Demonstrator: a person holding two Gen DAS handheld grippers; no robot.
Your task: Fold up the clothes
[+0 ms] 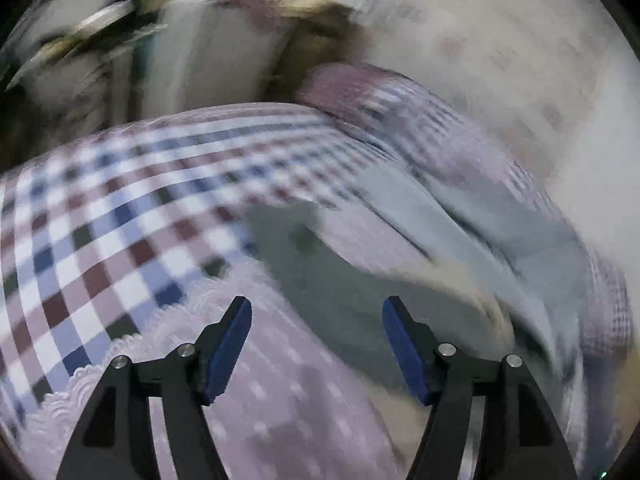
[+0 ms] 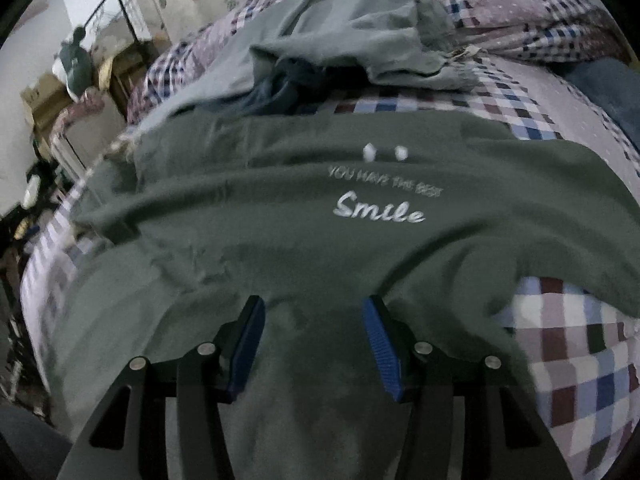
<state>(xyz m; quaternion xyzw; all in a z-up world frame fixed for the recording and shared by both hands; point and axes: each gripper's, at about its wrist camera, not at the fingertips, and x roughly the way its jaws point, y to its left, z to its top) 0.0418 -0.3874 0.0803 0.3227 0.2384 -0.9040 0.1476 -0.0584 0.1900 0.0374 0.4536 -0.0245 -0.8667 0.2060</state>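
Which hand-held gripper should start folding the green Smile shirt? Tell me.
Right. The right hand-held gripper is open directly over the green shirt, fabric between its fingers. The left hand-held gripper is open above the bedcover, its view motion-blurred.

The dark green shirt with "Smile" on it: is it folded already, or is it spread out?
Mostly spread out. The green shirt lies open across the checked bedcover, print facing up, wrinkled; no neat fold shows.
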